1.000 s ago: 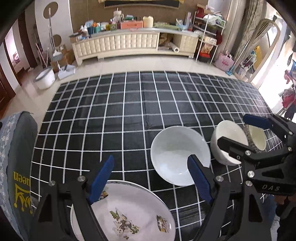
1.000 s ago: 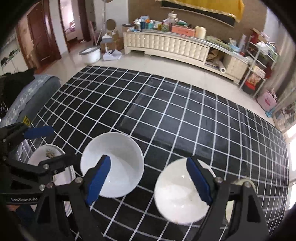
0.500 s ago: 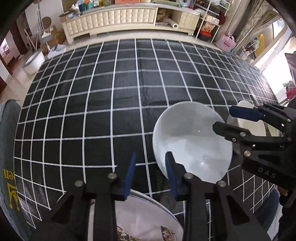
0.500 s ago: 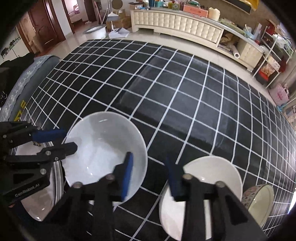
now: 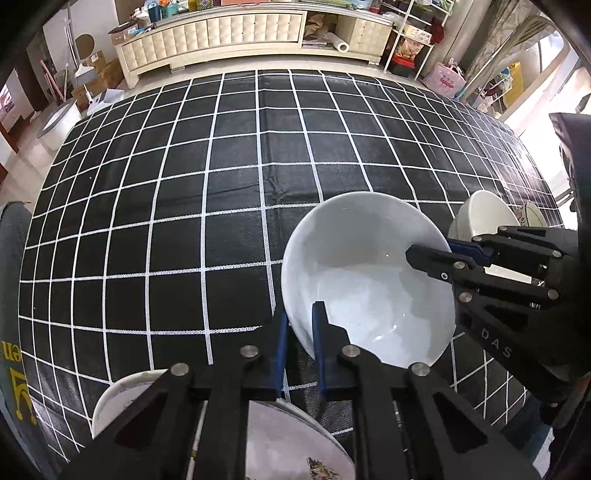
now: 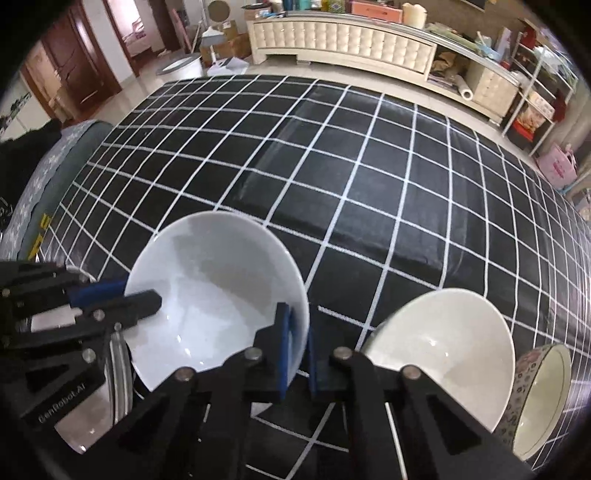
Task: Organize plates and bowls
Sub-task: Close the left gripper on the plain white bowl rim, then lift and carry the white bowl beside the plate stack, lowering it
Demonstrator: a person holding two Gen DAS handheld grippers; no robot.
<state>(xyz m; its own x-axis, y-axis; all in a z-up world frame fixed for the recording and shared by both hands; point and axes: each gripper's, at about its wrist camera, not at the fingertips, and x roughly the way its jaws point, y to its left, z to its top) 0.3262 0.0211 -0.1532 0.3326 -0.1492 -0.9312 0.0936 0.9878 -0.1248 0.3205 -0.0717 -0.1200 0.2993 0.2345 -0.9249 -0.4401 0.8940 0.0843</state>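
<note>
Two grippers of mine are on one white bowl (image 5: 365,280), and the left wrist view shows it best: my left gripper (image 5: 298,343) has its blue pads pinched on the near rim, one pad inside the wall and one outside, while my right gripper (image 5: 439,254) comes in from the right and clamps the opposite rim. The bowl lies straight ahead of the left fingers and a little right, tilted so its mouth faces me, so I judge it is partly lifted off the cloth. Just below the left fingers sits a patterned plate (image 5: 295,450), with a plain plate rim (image 5: 122,391) beside it; a second white bowl (image 5: 480,218) stands behind the right gripper. From the right wrist view, my right gripper (image 6: 295,347) grips the bowl's (image 6: 218,295) right rim with closed pads, and the left gripper (image 6: 122,295) bites the far left edge. The next white bowl (image 6: 443,347) is just right of these fingers, a flowered bowl (image 6: 535,398) beyond it, so the right hand is nearer to that pair. Everything rests on a black tablecloth with a white grid (image 6: 369,184). Past it I see a tiled floor, a cream sideboard (image 6: 343,29) and wooden doors (image 6: 74,66).
</note>
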